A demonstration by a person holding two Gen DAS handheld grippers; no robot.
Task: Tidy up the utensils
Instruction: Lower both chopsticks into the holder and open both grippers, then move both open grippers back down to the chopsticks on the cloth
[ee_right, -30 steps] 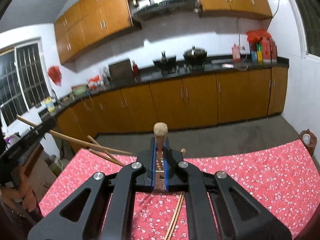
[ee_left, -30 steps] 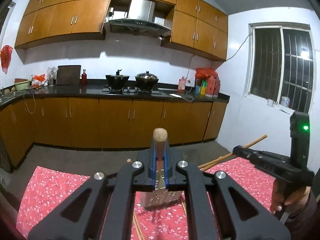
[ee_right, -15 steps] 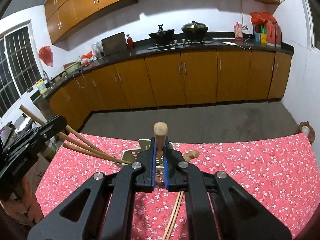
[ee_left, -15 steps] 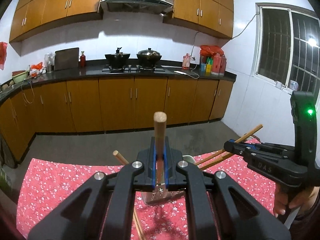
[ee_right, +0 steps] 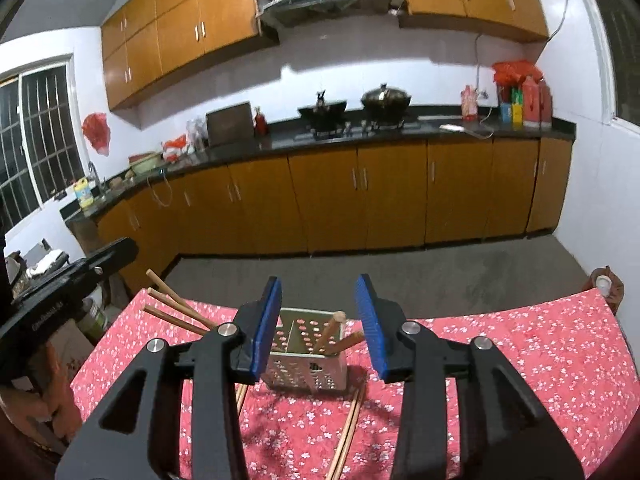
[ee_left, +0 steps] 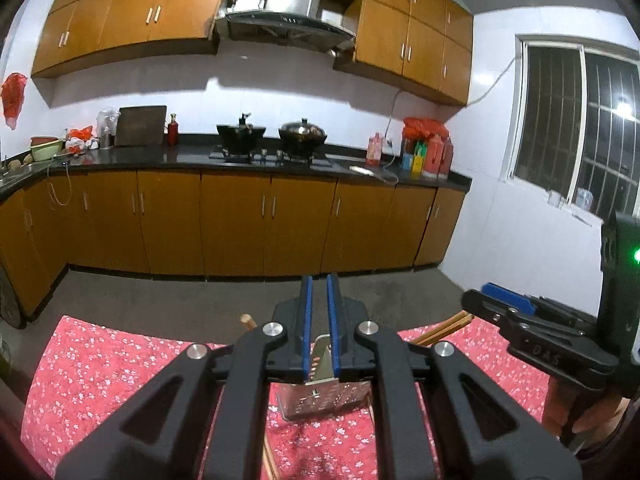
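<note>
**Dropped into the holder**

Since a second ago, lost from both claws: the wooden handle each one clamped. Keeps the left claw [ee_left: 319, 280] almost closed, with only a thin slit between the blue pads and nothing in it. Spreads the right claw [ee_right: 320, 284] wider at this moment, jaws opening, pads pressing on nothing. Frames the perforated metal holder [ee_right: 306, 354] in the gap between the right claw's pads, just beyond them. Shows two wooden handles [ee_right: 330, 330] leaning inside the holder, tops tilted to its right. Shows three chopsticks [ee_right: 172, 308] slanting up and out to the holder's left, their lower ends hidden behind a claw finger. Leaves more loose chopsticks [ee_right: 348, 432] lying flat in front of the holder, one end almost at its base. Sets the holder upright on the desk, on a red flowered cloth [ee_right: 500, 360]. Places the left claw just behind the holder in its own view, the right claw off to the holder's right.
</note>
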